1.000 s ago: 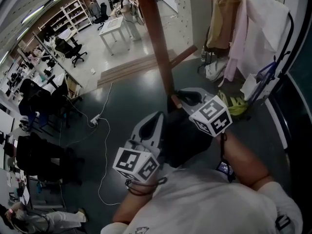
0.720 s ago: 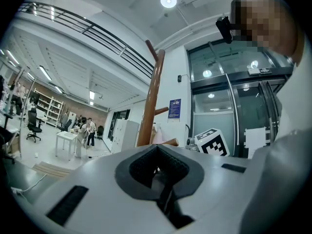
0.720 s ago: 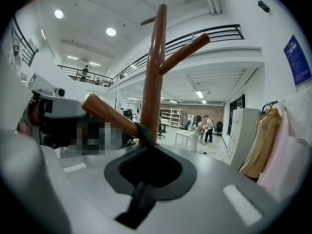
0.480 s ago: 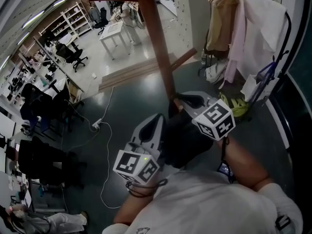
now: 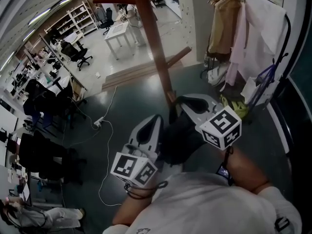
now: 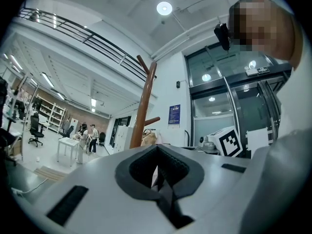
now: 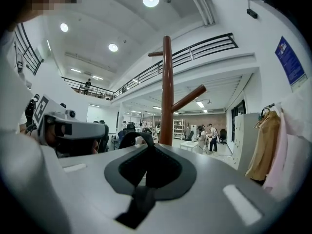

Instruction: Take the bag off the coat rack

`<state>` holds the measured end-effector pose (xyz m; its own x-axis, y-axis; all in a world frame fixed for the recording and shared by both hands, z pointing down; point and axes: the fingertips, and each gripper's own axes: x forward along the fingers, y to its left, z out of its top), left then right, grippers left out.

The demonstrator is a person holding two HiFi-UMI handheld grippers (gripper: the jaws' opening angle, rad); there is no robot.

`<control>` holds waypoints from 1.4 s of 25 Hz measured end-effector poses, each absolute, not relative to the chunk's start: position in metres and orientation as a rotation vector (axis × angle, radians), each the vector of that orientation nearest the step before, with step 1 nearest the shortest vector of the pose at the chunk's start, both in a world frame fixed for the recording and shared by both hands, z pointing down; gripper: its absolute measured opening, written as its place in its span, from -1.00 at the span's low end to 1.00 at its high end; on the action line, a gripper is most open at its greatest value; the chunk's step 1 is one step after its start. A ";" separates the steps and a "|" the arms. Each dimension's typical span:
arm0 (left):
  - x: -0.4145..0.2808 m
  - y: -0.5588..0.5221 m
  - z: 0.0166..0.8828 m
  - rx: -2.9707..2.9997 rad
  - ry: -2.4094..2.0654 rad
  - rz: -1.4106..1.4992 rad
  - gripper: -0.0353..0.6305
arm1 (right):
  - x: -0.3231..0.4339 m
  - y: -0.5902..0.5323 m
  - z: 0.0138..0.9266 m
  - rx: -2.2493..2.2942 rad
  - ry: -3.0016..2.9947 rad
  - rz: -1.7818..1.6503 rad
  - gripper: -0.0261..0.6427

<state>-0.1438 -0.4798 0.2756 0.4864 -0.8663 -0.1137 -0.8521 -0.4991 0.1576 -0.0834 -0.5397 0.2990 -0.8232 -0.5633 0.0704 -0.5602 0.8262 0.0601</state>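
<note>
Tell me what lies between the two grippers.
The black bag lies between the left gripper and the right gripper and fills the gap. The head view shows this best.

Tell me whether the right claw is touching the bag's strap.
Touching. The right gripper view shows the right claw shut on the black strap, whose loop arches up just past its tips.

Coat rack (image 5: 155,52) runs off the top edge; the bag (image 5: 184,134) sinks partly behind the right gripper (image 5: 181,101) and the shirt (image 5: 204,204).
</note>
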 end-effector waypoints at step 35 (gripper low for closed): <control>-0.154 -0.292 0.345 2.503 -1.631 -0.271 -0.89 | -0.056 -0.302 0.333 1.132 -3.035 0.051 -0.85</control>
